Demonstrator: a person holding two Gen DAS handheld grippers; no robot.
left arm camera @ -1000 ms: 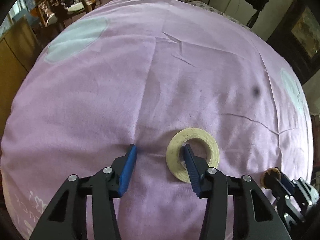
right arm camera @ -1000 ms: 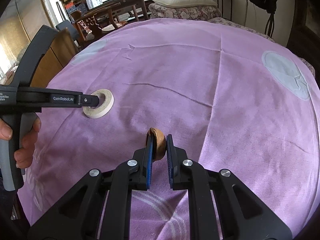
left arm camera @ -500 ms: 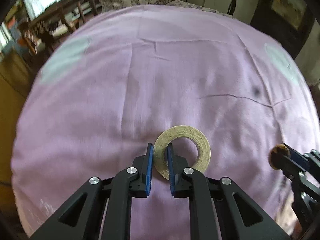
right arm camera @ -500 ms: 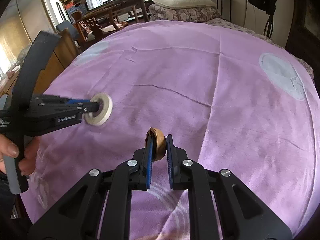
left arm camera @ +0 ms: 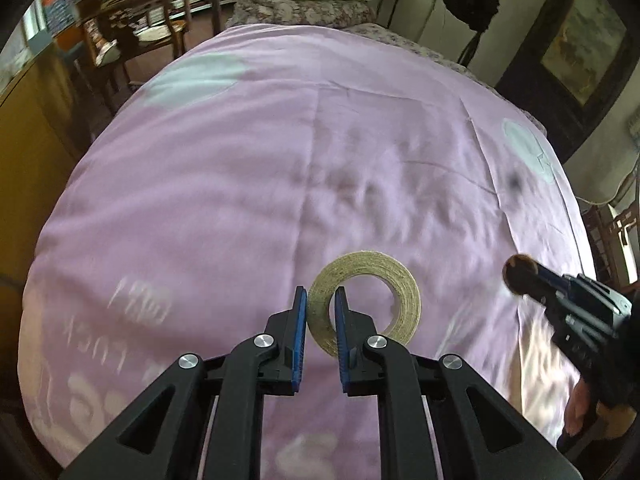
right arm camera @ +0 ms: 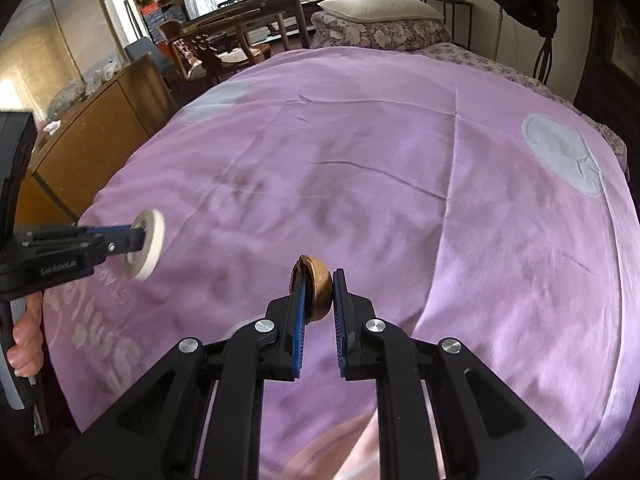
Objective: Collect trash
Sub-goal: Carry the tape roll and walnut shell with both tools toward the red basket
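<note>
Our left gripper (left arm camera: 321, 308), marked "GenRobot.ai" on its side, pinches the wall of a tape roll (left arm camera: 366, 304), one finger outside, one through the hole; the roll hangs above the purple bedspread (left arm camera: 280, 160), its opening facing the left wrist camera. Our right gripper (right arm camera: 320, 292) clamps a brown walnut shell (right arm camera: 316, 290), long axis roughly upright. White lettering on the bedspread is unreadable.

Purple bedspread (right arm camera: 400, 184) is open and flat ahead of both claws, only shallow creases. Left side: wooden cabinet (right arm camera: 100, 120) close along the bed edge. Far end: pillow (right arm camera: 380, 8) on folded floral bedding (right arm camera: 380, 34), chairs (right arm camera: 224, 46) beyond the far-left corner. Right: dark framed wall (left arm camera: 580, 48) close by.
</note>
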